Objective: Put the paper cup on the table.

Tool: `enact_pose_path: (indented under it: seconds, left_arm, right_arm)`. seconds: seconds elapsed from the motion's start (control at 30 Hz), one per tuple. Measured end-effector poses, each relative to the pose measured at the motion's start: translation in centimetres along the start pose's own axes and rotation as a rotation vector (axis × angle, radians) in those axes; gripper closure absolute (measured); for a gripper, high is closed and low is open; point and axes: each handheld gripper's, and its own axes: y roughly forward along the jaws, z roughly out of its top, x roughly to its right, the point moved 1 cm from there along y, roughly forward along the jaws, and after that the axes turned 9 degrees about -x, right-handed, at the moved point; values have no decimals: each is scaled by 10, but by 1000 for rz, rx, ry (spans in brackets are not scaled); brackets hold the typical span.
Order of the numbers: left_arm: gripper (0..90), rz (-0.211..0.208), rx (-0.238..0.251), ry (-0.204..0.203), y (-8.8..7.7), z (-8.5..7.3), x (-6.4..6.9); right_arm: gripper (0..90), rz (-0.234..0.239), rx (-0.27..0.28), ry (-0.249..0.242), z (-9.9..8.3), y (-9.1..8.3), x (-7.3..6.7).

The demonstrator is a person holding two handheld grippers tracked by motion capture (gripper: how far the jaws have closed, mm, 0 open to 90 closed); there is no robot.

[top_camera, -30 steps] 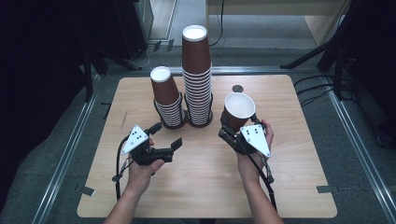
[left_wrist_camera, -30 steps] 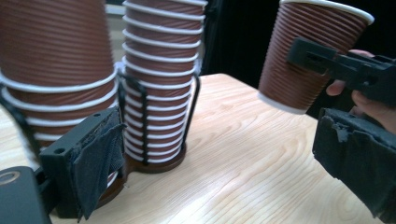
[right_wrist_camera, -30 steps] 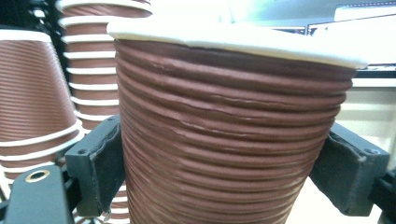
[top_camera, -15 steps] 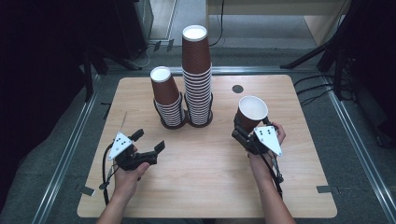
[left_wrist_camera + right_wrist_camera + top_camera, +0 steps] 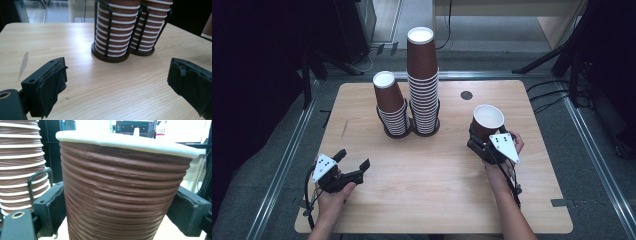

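Right hand-held gripper (image 5: 486,142) clamps a brown paper cup (image 5: 487,121), mouth up, at the tabletop's (image 5: 432,175) right side. Left hand-held gripper (image 5: 354,165) hovers spread wide, well short of the two cup stacks (image 5: 409,95).

Counting two grippers: left gripper (image 5: 352,166), right gripper (image 5: 476,141). Counting two cup stacks (image 5: 393,107) (image 5: 423,82) in wire holders, cups per stack too many to tell. Counting one loose cup (image 5: 487,123), one table (image 5: 437,195).
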Motion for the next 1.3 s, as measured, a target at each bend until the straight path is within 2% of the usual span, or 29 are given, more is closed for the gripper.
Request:
enact_pose_path:
  seconds: [0.13, 0.33, 0.4, 0.43, 0.57, 0.7, 0.73, 0.77, 0.8, 0.9, 0.97, 1.0, 1.13, 1.23, 1.27, 1.3]
  left_arm:
    - [26, 6, -22, 15, 0, -9, 1]
    - [26, 10, -20, 10, -7, -13, -2]
    - [26, 17, -21, 15, -11, -15, -4]
    - [26, 21, -24, 13, -12, -17, -5]
    - [26, 43, -50, 7, -17, -26, -12]
    - [26, 51, -75, 7, -19, -35, -18]
    - [26, 58, -79, 1, -19, -37, -22]
    - [26, 58, -79, 1, -19, -37, -22]
    - [26, 55, -75, -21, -20, -37, -26]
    - [26, 60, -75, -21, -19, -38, -24]
    - [26, 62, -79, 6, -17, -40, -21]
    - [26, 62, -79, 6, -17, -40, -21]
    - [27, 85, -81, 12, -18, -40, -19]
    - [27, 88, -79, 14, -18, -40, -19]
    - [27, 89, -79, 11, -18, -41, -19]
    - [27, 89, -79, 11, -18, -41, -19]
  right_arm:
    - [116, -25, -16, -6, -3, 2, 8]
    - [112, -31, -54, 21, -5, 7, 16]
    - [115, -16, -64, 18, -5, 11, 17]
    - [118, 15, -78, 23, -5, 14, 17]
    - [119, 25, -109, 27, -8, 19, 16]
    - [118, 9, -137, 23, -13, 24, 20]
    - [115, -16, -148, 24, -15, 26, 23]
    - [115, -16, -148, 24, -15, 26, 23]
    - [116, -37, -150, 26, -16, 28, 27]
    - [116, -51, -152, 19, -17, 30, 29]
    - [116, -61, -151, 11, -19, 31, 30]
    - [116, -61, -151, 11, -19, 31, 30]
    - [117, -84, -165, 21, -22, 32, 33]
    - [117, -69, -167, 30, -24, 32, 34]
    - [118, -67, -188, 11, -27, 34, 32]
    - [118, -67, -188, 11, -27, 34, 32]
